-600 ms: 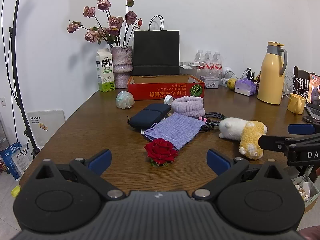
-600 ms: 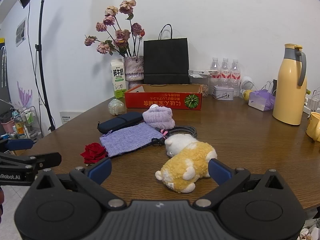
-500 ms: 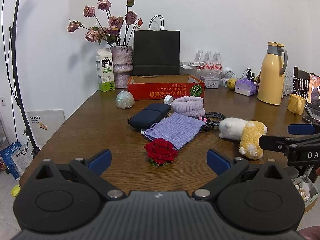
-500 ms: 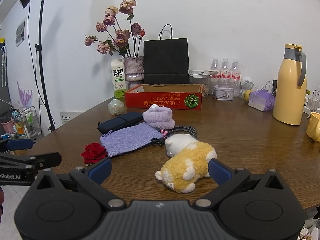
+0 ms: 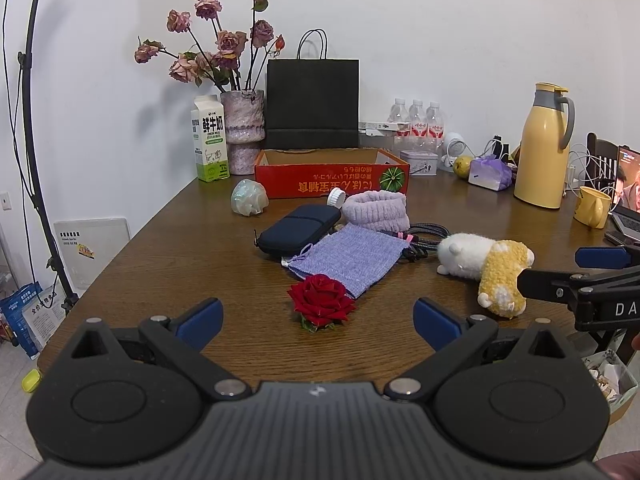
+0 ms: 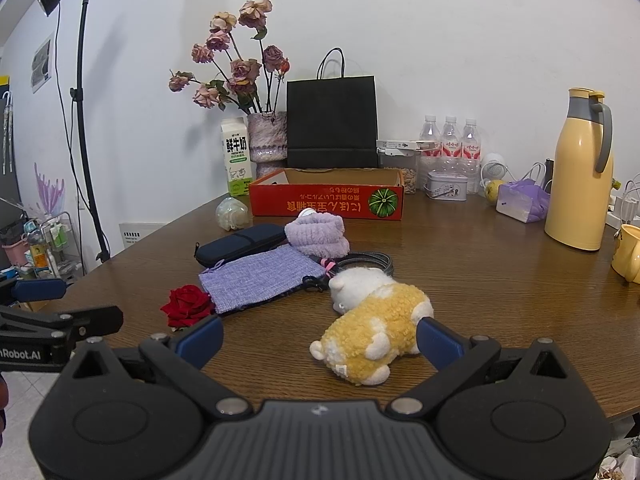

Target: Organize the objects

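Loose items lie on the brown table (image 5: 168, 264): a red rose (image 5: 320, 300), a lilac pouch (image 5: 348, 258), a navy case (image 5: 298, 230), a lilac headband (image 5: 378, 210), a dark cable (image 5: 424, 236), a pale shell (image 5: 249, 202) and a yellow-and-white plush (image 5: 486, 270). Behind them stands a red cardboard box (image 5: 332, 184). My left gripper (image 5: 318, 320) is open, just short of the rose. My right gripper (image 6: 318, 338) is open, with the plush (image 6: 374, 334) just ahead between its fingers, untouched. The rose (image 6: 187, 310) lies to its left.
Along the back wall stand a milk carton (image 5: 210, 142), a vase of dried roses (image 5: 242, 130), a black paper bag (image 5: 312, 104) and water bottles (image 5: 418, 124). A yellow jug (image 5: 542, 146) and yellow mug (image 5: 594, 206) are at the right. A light stand (image 6: 86, 120) is left of the table.
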